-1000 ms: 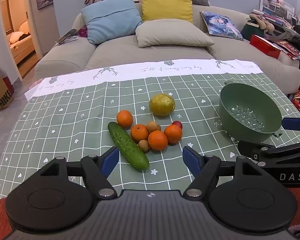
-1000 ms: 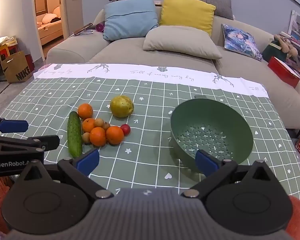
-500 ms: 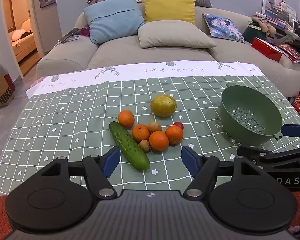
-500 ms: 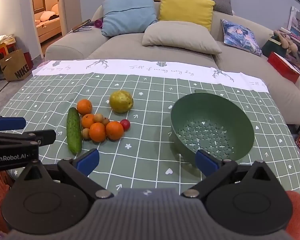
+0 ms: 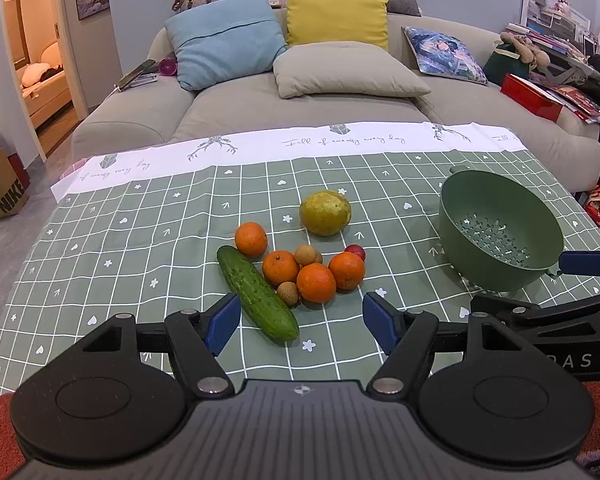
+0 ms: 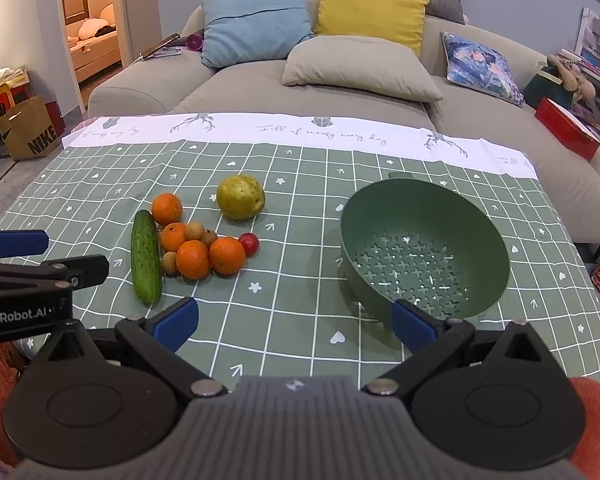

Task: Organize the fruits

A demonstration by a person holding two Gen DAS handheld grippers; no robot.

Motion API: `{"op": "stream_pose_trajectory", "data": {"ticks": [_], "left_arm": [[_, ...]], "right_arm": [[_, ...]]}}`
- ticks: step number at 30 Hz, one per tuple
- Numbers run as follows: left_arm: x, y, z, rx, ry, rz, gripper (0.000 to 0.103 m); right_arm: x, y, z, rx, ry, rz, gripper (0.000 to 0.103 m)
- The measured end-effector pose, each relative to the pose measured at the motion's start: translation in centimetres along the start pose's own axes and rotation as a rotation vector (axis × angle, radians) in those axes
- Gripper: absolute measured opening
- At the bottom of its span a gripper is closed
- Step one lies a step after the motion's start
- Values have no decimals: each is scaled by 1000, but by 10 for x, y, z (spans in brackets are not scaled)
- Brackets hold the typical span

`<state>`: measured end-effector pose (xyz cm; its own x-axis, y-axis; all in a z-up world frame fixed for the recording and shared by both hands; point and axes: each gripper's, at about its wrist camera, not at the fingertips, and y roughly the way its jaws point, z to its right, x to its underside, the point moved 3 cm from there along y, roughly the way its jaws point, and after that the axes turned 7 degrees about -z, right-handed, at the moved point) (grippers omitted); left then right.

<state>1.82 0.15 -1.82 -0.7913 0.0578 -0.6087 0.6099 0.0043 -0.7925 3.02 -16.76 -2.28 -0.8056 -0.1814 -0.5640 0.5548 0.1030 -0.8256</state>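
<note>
A heap of fruit lies mid-table: several oranges (image 5: 316,282) (image 6: 193,259), a cucumber (image 5: 257,292) (image 6: 145,257), a yellow-green pear (image 5: 325,213) (image 6: 241,197), small brown longans (image 5: 306,255) and a red plum (image 5: 355,251) (image 6: 249,243). An empty green colander (image 5: 500,236) (image 6: 424,252) stands to the right. My left gripper (image 5: 298,323) hangs open just short of the cucumber's near end. My right gripper (image 6: 294,322) is open near the colander's front rim, nothing between its fingers.
The green checked tablecloth (image 5: 140,240) covers the table, with a white band at the far edge. Behind it is a grey sofa (image 5: 300,104) with cushions. A paper bag (image 6: 28,128) stands on the floor at left, red boxes and clutter at right.
Both views have shifted only slightly; the fruit and colander lie where they were, and both grippers stay open.
</note>
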Motion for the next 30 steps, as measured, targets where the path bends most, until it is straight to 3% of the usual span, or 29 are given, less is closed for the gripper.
{"op": "stream_pose_trajectory", "data": {"ticks": [30], "left_arm": [[1, 0, 1, -3, 2, -2, 82]], "right_arm": [[2, 6, 1, 6, 12, -28, 98]]}}
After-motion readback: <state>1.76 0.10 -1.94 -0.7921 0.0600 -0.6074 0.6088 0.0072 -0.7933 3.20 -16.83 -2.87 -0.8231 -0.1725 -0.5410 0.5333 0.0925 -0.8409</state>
